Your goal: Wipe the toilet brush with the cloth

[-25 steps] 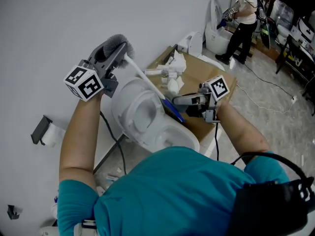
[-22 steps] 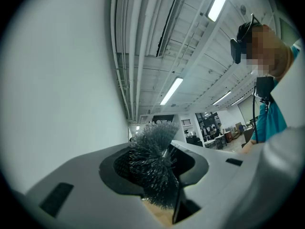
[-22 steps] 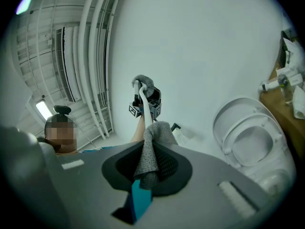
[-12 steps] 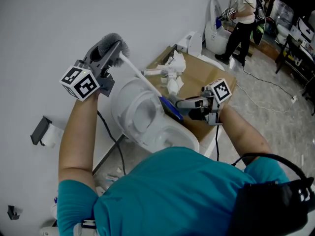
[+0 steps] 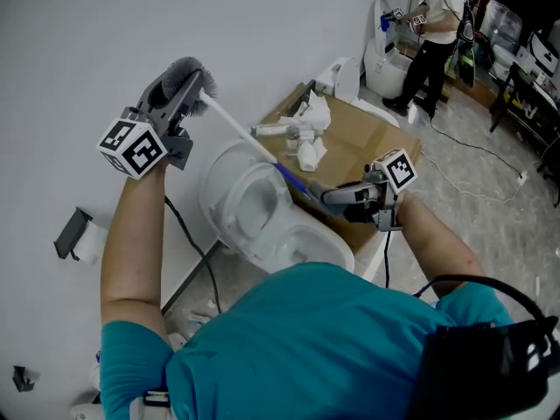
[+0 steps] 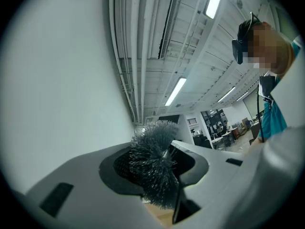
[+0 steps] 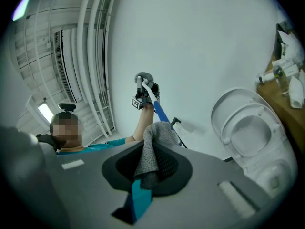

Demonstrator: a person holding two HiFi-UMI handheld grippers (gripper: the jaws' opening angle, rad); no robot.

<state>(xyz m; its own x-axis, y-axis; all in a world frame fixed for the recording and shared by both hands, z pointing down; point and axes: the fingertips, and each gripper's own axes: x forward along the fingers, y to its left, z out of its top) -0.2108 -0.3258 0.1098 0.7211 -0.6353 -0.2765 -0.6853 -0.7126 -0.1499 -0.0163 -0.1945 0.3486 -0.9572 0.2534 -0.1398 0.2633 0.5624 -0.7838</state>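
Now, your left gripper (image 5: 179, 90): clamped on the toilet brush (image 5: 238, 129) bristles, raised beside the wall.
Your right gripper (image 5: 331, 196): pinching the cloth (image 7: 153, 151) against the blue handle.
Technique: hold the head steady and slide the cloth along the shaft, squeezing evenly.

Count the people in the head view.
2. One person in a teal shirt fills the bottom of the view; a second person stands at top right beside a far toilet. Others may be hidden.

Grey-bristled toilet brush (image 5: 236, 129) aslant, head high; grey cloth (image 7: 153, 149) over its blue handle.
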